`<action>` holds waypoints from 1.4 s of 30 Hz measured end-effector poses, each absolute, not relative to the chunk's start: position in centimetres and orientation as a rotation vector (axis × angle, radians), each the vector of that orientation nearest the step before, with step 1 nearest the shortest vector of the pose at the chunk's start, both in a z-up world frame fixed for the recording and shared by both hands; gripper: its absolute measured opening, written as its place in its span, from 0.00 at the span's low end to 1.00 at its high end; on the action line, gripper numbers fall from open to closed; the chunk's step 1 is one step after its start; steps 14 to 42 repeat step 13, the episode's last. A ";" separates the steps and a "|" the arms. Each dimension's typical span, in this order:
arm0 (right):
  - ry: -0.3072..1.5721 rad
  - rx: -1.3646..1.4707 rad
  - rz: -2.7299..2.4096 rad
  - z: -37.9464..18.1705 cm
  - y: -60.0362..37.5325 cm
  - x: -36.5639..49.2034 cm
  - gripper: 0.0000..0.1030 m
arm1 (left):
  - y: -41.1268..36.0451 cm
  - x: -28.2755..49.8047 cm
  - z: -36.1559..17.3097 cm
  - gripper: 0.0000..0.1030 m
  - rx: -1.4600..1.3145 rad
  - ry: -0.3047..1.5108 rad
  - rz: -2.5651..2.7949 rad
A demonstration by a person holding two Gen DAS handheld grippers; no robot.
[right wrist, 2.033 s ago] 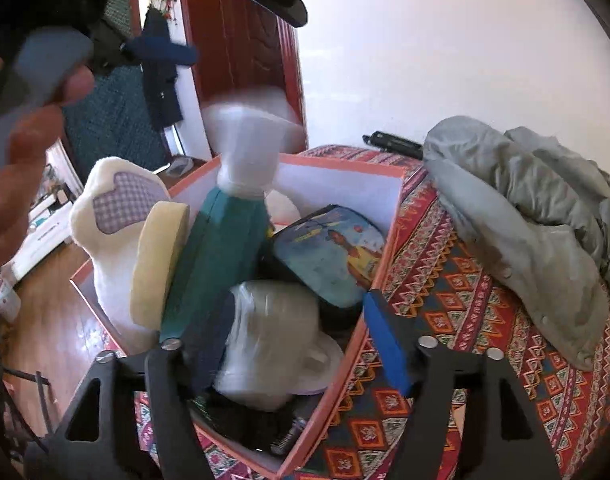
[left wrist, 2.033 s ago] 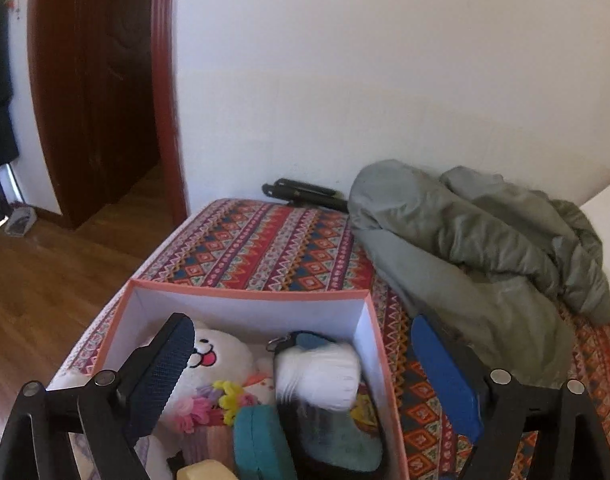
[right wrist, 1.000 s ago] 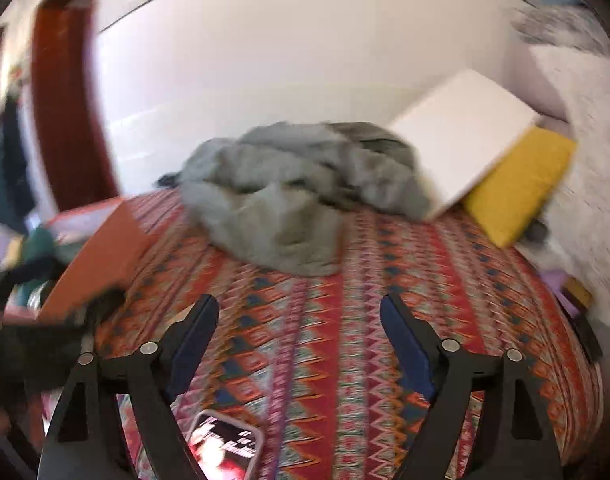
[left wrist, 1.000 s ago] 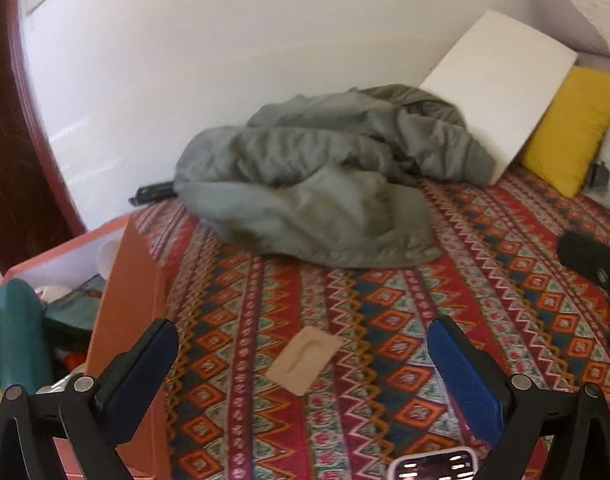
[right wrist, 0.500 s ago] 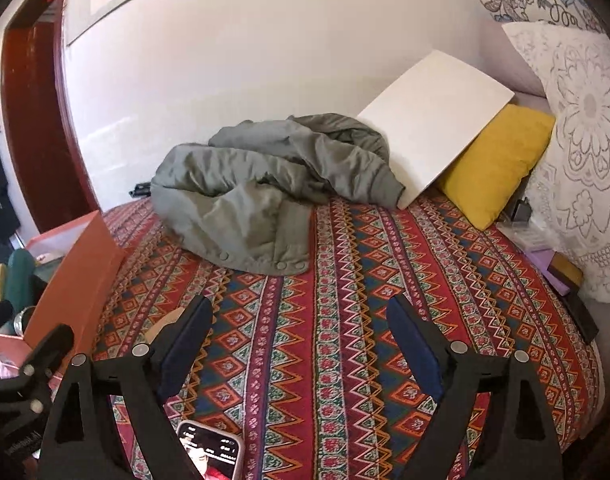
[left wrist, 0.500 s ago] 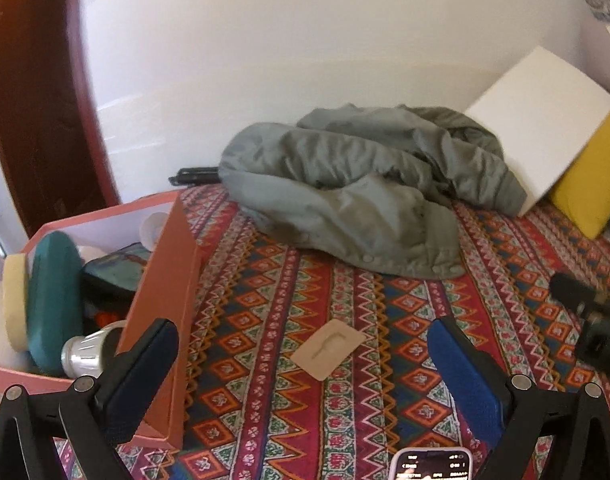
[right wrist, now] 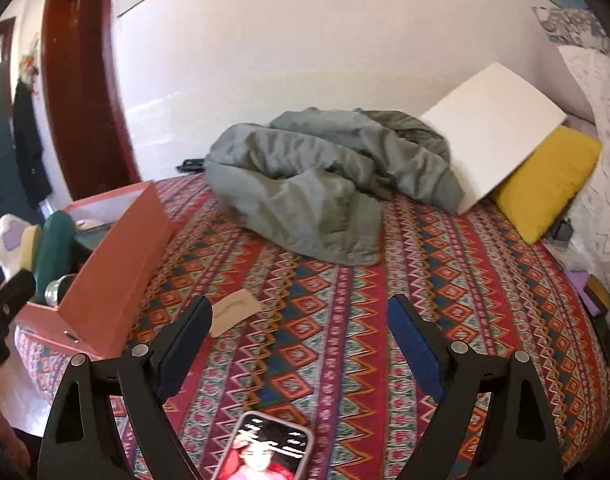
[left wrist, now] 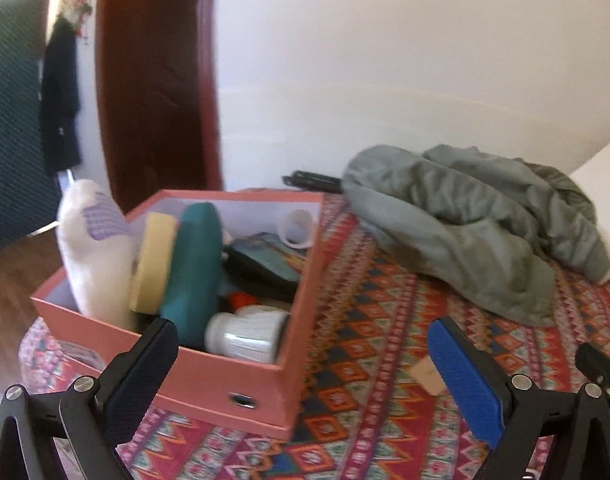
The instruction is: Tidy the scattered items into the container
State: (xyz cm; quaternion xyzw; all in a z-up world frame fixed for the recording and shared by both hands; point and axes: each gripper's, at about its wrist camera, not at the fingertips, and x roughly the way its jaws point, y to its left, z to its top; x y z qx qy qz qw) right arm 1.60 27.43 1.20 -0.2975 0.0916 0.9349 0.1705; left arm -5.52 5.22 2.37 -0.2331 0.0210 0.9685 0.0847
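The pink box (left wrist: 225,364) sits at the corner of the bed (right wrist: 345,280), on the patterned bedspread, and it is already well filled: a white plush toy (left wrist: 93,256) stands against its near-left wall, with a pale yellow sponge-like pad (left wrist: 153,260) and a teal case (left wrist: 193,268) leaning upright beside it, a dark pouch (left wrist: 261,264) lying further in, a white roll (left wrist: 295,228) at the far wall and a white bulb-shaped item (left wrist: 245,334) at the near edge. Most of the tidying looks done — what is left outside, as far as both views show, is a small tan card (right wrist: 235,310) lying flat on the bedspread just beside the box's right wall, and a phone (right wrist: 265,452) with a lit screen at the near edge of the bed. Whether the phone counts among the scattered items cannot be told. The grey jacket (right wrist: 321,188), white board (right wrist: 493,128) and yellow cushion (right wrist: 545,180) further back seem too large for the box and are probably not part of the job. The left gripper (left wrist: 301,364) hangs in front of the box with its fingers spread wide and nothing between them; the right gripper (right wrist: 301,344) hovers above the bedspread near the card, its fingers equally wide apart and empty — the card appears the likeliest next pick.
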 end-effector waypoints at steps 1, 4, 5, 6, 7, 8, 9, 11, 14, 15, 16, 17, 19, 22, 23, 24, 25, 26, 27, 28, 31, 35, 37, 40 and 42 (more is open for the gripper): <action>0.253 -0.853 2.664 1.2 26.9 1.3 0.89 | 4.9 -5.7 2.3 0.99 -0.693 0.068 2.893; 0.234 -0.871 2.680 1.0 25.8 0.6 0.89 | 4.1 -6.0 2.2 1.00 -0.698 0.061 2.893; 0.230 -0.875 2.684 0.9 25.5 0.4 0.89 | 3.8 -6.0 2.2 1.00 -0.695 0.054 2.895; 0.227 -0.878 2.686 0.8 25.1 0.3 0.89 | 3.6 -6.0 2.3 0.99 -0.688 0.050 2.901; 0.225 -0.882 2.689 0.7 24.9 0.1 0.89 | 3.5 -5.9 2.4 0.99 -0.680 0.050 2.906; 0.224 -0.885 2.691 0.6 24.7 -0.1 0.89 | 3.4 -5.8 2.5 0.99 -0.669 0.052 2.913; 0.223 -0.888 2.692 0.6 24.6 -0.3 0.89 | 3.3 -5.8 2.6 0.99 -0.659 0.055 2.921; 0.219 -0.893 2.696 0.4 24.2 -0.6 0.89 | 3.2 -5.7 2.7 0.99 -0.646 0.056 2.929; 0.214 -0.899 2.701 0.3 23.9 -0.9 0.89 | 3.1 -5.6 2.9 0.99 -0.641 0.050 2.929; 0.214 -0.899 2.701 0.3 23.9 -0.9 0.89 | 3.1 -5.6 2.9 0.99 -0.641 0.050 2.929; 0.214 -0.899 2.701 0.3 23.9 -0.9 0.89 | 3.1 -5.6 2.9 0.99 -0.641 0.050 2.929; 0.214 -0.899 2.701 0.3 23.9 -0.9 0.89 | 3.1 -5.6 2.9 0.99 -0.641 0.050 2.929; 0.214 -0.899 2.701 0.3 23.9 -0.9 0.89 | 3.1 -5.6 2.9 0.99 -0.641 0.050 2.929; 0.214 -0.899 2.701 0.3 23.9 -0.9 0.89 | 3.1 -5.6 2.9 0.99 -0.641 0.050 2.929; 0.214 -0.899 2.701 0.3 23.9 -0.9 0.89 | 3.1 -5.6 2.9 0.99 -0.641 0.050 2.929; 0.214 -0.899 2.701 0.3 23.9 -0.9 0.89 | 3.1 -5.6 2.9 0.99 -0.641 0.050 2.929; 0.214 -0.899 2.701 0.3 23.9 -0.9 0.89 | 3.1 -5.6 2.9 0.99 -0.641 0.050 2.929; 0.214 -0.899 2.701 0.3 23.9 -0.9 0.89 | 3.1 -5.6 2.9 0.99 -0.641 0.050 2.929; 0.214 -0.899 2.701 0.3 23.9 -0.9 0.89 | 3.1 -5.6 2.9 0.99 -0.641 0.050 2.929; 0.214 -0.899 2.701 0.3 23.9 -0.9 0.89 | 3.1 -5.6 2.9 0.99 -0.641 0.050 2.929; 0.214 -0.899 2.701 0.3 23.9 -0.9 0.89 | 3.1 -5.6 2.9 0.99 -0.641 0.050 2.929; 0.214 -0.899 2.701 0.3 23.9 -0.9 0.89 | 3.1 -5.6 2.9 0.99 -0.641 0.050 2.929; 0.214 -0.899 2.701 0.3 23.9 -0.9 0.89 | 3.1 -5.6 2.9 0.99 -0.641 0.050 2.929; 0.214 -0.899 2.701 0.3 23.9 -0.9 0.89 | 3.1 -5.6 2.9 0.99 -0.641 0.050 2.929; 0.214 -0.899 2.701 0.3 23.9 -0.9 0.89 | 3.1 -5.6 2.9 0.99 -0.641 0.050 2.929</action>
